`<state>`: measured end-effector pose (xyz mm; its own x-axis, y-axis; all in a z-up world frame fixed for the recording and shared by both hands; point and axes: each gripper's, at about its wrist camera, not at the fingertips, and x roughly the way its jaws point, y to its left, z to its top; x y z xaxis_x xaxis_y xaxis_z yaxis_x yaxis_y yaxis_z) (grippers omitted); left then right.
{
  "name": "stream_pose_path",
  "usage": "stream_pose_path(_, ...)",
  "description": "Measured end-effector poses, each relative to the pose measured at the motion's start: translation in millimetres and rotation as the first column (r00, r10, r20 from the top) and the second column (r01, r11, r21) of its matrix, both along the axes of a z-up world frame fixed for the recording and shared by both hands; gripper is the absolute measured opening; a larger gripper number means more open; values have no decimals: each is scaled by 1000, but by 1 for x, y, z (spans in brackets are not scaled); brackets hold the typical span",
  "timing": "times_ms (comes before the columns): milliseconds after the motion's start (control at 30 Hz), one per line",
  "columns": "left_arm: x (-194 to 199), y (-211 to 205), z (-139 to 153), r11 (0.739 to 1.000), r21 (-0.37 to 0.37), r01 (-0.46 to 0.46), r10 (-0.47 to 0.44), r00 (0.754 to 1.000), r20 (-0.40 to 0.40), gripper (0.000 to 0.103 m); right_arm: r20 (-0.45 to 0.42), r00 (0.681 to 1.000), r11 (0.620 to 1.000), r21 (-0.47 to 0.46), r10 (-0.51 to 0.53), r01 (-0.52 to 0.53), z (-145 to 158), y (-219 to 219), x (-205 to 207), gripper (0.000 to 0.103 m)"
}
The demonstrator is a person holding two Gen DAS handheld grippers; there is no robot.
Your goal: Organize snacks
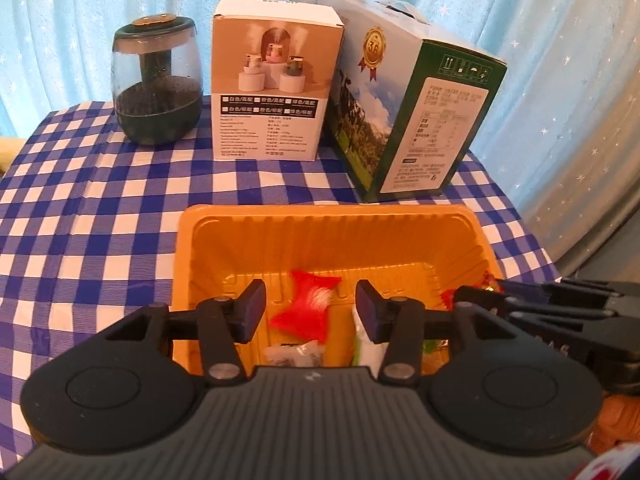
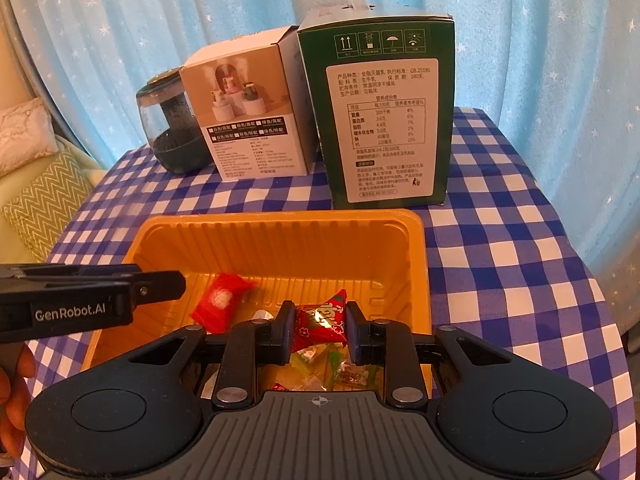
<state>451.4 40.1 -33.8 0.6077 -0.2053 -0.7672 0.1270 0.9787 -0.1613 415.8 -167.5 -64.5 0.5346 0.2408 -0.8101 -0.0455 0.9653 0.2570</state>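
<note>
An orange plastic tray (image 1: 328, 222) (image 2: 280, 224) sits on the blue checked tablecloth and holds several wrapped snacks. My left gripper (image 1: 311, 312) is open and empty above the tray, over a red-and-white candy (image 1: 306, 312) that also shows in the right wrist view (image 2: 220, 300). My right gripper (image 2: 319, 330) is shut on a red pyramid-shaped snack packet (image 2: 320, 324) with gold print, held over the tray's near right part. Green and clear wrapped candies (image 2: 332, 372) lie beneath it. The right gripper's side (image 1: 560, 312) shows in the left view, the left gripper's side (image 2: 88, 296) in the right view.
At the table's back stand a dark green humidifier (image 1: 158, 84) (image 2: 176, 132), a white product box (image 1: 276, 80) (image 2: 248, 120) and a green milk carton box (image 1: 416, 108) (image 2: 380, 120). Blue starred curtains (image 1: 540, 60) hang behind. A sofa with cushions (image 2: 36, 176) is at left.
</note>
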Motion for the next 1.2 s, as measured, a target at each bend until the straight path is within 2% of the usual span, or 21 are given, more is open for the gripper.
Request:
stream_pose_path(900, -9, 10, 0, 999, 36, 8, -8, 1000, -7, 46, 23, 1000, 1000, 22, 3, -3, 8, 9, 10, 27)
stream_pose_path(1033, -13, 11, -1, 999, 41, 14, -14, 1000, -5, 47, 49, 999, 998, 55, 23, -26, 8, 8, 13, 27)
stream_pose_path(1067, -13, 11, -1, 999, 41, 14, -13, 1000, -5, 48, 45, 999, 998, 67, 17, -20, 7, 6, 13, 34)
stream_pose_path(1100, -13, 11, 0, 999, 41, 13, -13, 1000, -4, 49, 42, 999, 997, 75, 5, -8, 7, 4, 13, 53)
stream_pose_path(1133, -13, 12, 0, 999, 41, 13, -13, 1000, -4, 49, 48, 999, 997, 80, -12, 8, 7, 1, 12, 59)
stream_pose_path(1200, -15, 12, -1, 999, 42, 13, -12, 1000, -3, 51, 55, 998, 997, 77, -29, 25, 8, -3, 10, 62)
